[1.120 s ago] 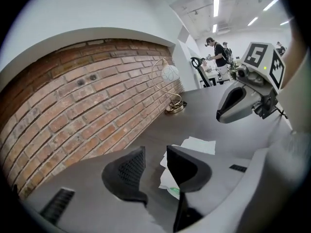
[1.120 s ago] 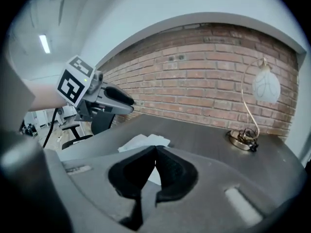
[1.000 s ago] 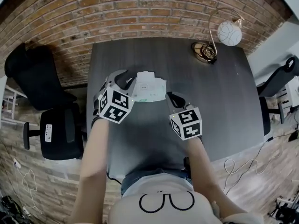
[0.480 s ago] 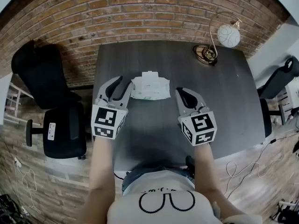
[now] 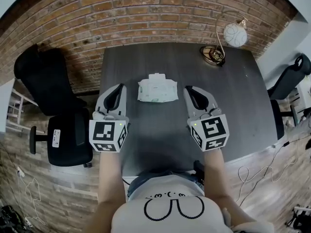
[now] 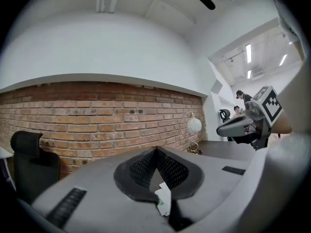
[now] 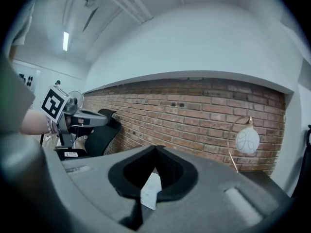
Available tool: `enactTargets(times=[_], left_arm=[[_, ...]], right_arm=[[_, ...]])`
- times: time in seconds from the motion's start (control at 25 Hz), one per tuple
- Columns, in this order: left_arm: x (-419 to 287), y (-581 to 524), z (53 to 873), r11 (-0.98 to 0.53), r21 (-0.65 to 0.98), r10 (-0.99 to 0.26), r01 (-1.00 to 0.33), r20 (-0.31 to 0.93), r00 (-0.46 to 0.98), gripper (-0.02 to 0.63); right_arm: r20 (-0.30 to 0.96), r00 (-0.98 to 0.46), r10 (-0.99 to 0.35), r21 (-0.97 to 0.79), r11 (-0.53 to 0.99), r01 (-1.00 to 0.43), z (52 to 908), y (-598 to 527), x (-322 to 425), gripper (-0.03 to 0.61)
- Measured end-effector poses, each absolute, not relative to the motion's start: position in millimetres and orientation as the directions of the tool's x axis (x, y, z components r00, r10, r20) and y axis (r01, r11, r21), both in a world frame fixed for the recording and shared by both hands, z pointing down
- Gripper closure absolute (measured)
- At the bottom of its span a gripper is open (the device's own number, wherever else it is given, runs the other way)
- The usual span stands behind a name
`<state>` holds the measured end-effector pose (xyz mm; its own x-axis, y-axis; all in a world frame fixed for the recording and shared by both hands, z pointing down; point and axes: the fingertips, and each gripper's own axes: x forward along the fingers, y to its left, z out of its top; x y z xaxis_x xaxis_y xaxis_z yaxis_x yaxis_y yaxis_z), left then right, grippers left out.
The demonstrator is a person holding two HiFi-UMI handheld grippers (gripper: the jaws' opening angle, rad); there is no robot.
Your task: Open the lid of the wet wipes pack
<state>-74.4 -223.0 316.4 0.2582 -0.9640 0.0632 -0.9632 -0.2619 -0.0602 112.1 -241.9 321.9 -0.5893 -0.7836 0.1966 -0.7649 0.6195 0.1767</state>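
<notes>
A brick wall (image 5: 146, 13) fills the top of the frame, and below it a dark surface (image 5: 233, 106) takes up the middle. The left gripper (image 5: 119, 88) at left centre and the right gripper (image 5: 189, 89) at right centre hang above it, each with jaws clenched on nothing. Between them, touching neither, lies the wet wipes pack (image 5: 156, 91). It is a soft, light pouch that would likely slide and buckle, so its body wants pinning. Its lid (image 5: 156, 76), a small stiff white flap at the far edge, is where to pinch. Whether it already stands open, I cannot tell.
</notes>
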Motion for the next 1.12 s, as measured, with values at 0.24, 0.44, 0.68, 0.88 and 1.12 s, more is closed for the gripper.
enactTargets(times=[0.24, 0.44, 0.68, 0.88, 1.12], left_arm=[[-74.8, -214.7, 308.2, -0.267, -0.076, -0.964, -0.961, 0.033, 0.265, 0.615], [-74.1, -210.3, 301.6, -0.276, -0.089, -0.961, -0.957, 0.016, 0.276, 0.615], [-76.7, -206.1, 292.2, -0.276, -0.095, -0.961, -0.956, -0.006, 0.278, 0.615], [-81.5, -203.9, 286.1, -0.274, -0.096, -0.961, -0.957, -0.022, 0.277, 0.615], [-82.9, -201.0, 284.6, -0.277, -0.101, -0.959, -0.955, -0.029, 0.282, 0.615]], right_arm=[[0.134, -0.566, -0.813, 0.164, 0.582, -0.797, 299.2, -234.1, 114.4, 0.578], [0.116, -0.550, -0.827, 0.168, 0.562, -0.810, 288.1, -225.8, 113.4, 0.578], [0.103, -0.540, -0.836, 0.175, 0.549, -0.817, 277.6, -219.4, 113.0, 0.578], [0.104, -0.539, -0.836, 0.178, 0.549, -0.817, 276.4, -215.6, 108.8, 0.578], [0.110, -0.542, -0.833, 0.186, 0.553, -0.812, 275.8, -213.1, 104.3, 0.578]])
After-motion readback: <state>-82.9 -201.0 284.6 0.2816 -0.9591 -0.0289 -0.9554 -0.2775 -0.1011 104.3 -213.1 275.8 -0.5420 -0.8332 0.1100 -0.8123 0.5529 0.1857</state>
